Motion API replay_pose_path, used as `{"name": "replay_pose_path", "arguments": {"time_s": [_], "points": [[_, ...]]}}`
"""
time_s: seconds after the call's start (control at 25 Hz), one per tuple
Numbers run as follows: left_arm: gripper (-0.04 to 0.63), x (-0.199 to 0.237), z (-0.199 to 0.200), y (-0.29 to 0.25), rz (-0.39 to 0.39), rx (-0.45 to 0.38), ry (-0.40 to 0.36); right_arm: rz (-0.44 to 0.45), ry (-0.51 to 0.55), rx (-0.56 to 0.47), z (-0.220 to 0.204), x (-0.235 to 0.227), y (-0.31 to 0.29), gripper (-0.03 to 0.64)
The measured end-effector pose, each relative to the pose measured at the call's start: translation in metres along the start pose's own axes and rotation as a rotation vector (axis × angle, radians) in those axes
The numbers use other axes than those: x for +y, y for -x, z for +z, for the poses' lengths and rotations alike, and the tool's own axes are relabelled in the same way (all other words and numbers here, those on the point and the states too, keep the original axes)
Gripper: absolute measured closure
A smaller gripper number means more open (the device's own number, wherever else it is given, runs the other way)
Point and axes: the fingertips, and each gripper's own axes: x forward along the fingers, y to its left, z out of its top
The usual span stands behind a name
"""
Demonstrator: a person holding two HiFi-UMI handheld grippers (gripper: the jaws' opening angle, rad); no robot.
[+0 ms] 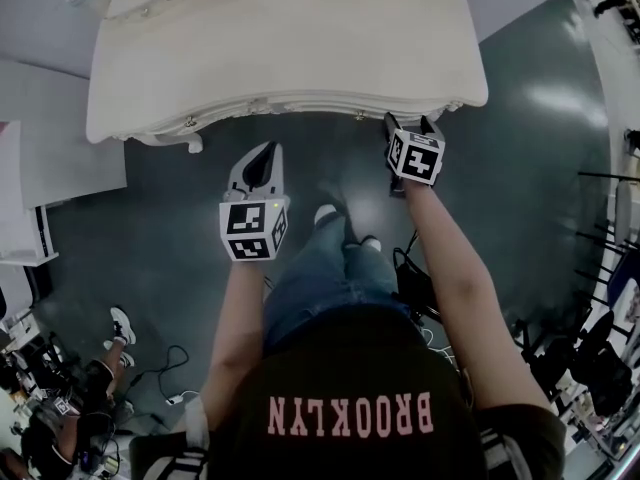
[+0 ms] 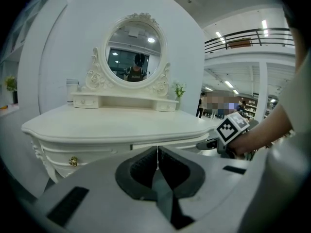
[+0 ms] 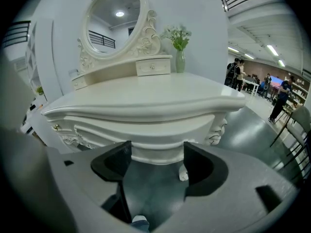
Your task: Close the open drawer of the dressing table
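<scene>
Your right gripper [image 1: 412, 126] holds its fingers wide and empty, just before the front edge of the dressing table [image 1: 290, 58]. Your left gripper [image 1: 262, 156] hangs nearer you, fingers pressed together on nothing. The drawer [image 2: 167, 144] sits under the tabletop's centre (how far out is unclear).

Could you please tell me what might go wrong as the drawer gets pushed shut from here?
The right gripper, jaws open, sits right of centre at the table front; a push there alone might skew the drawer. The left gripper is shut and hangs farther back. A hard shove could wobble the vase on top.
</scene>
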Motion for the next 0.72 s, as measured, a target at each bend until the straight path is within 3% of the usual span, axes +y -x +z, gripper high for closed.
{"name": "replay_pose_path", "arguments": {"time_s": [0.72], "points": [[0.589, 0.002, -0.014, 0.012, 0.044, 0.024, 0.0, 0.014, 0.022, -0.053, 0.019, 0.002, -0.017, 0.314]]}}
